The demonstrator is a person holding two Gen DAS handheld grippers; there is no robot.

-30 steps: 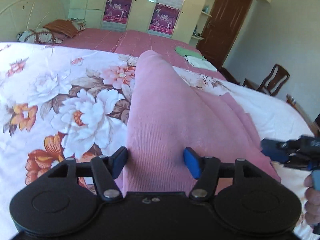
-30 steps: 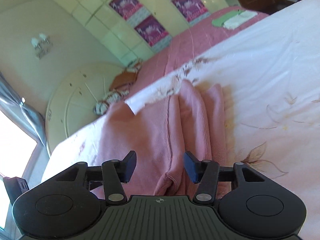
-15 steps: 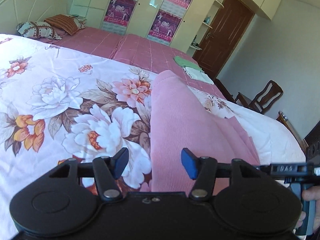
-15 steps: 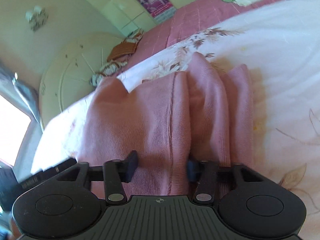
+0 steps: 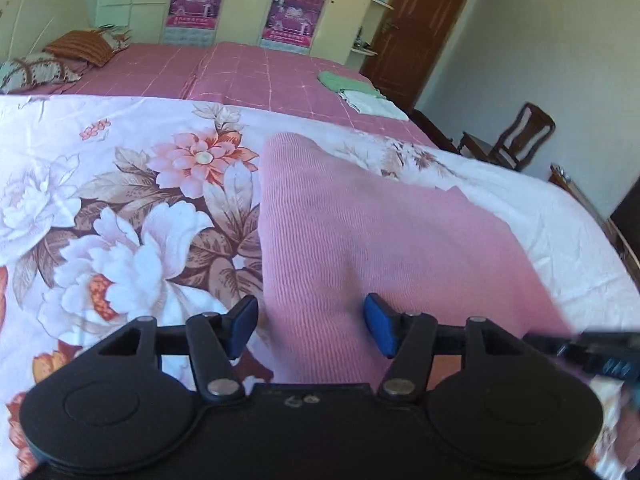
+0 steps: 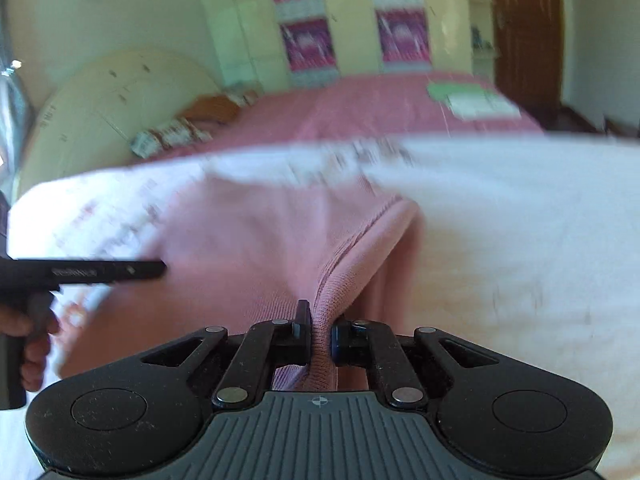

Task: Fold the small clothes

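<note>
Bunching pink garment [image 6: 320,332] between right jaws.

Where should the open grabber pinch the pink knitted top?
Probably the near edge of the pink ribbed knit top, straight ahead between the open left gripper. The cloth humps up there, and the right gripper already pinches a matching edge fold.

The left gripper [image 5: 310,326] is matte black: two round side lobes with embossed circles, linkage arms pinned by silver rivets, and fingers [image 5: 379,328] tipped with blue pads. The right gripper [image 6: 320,334] has the same black linkages and silver rivets, dusty in places, on a grey ribbed housing bearing a small crosshair mark. A bare-skinned hand [image 6: 30,340] wraps a black handle.
</note>
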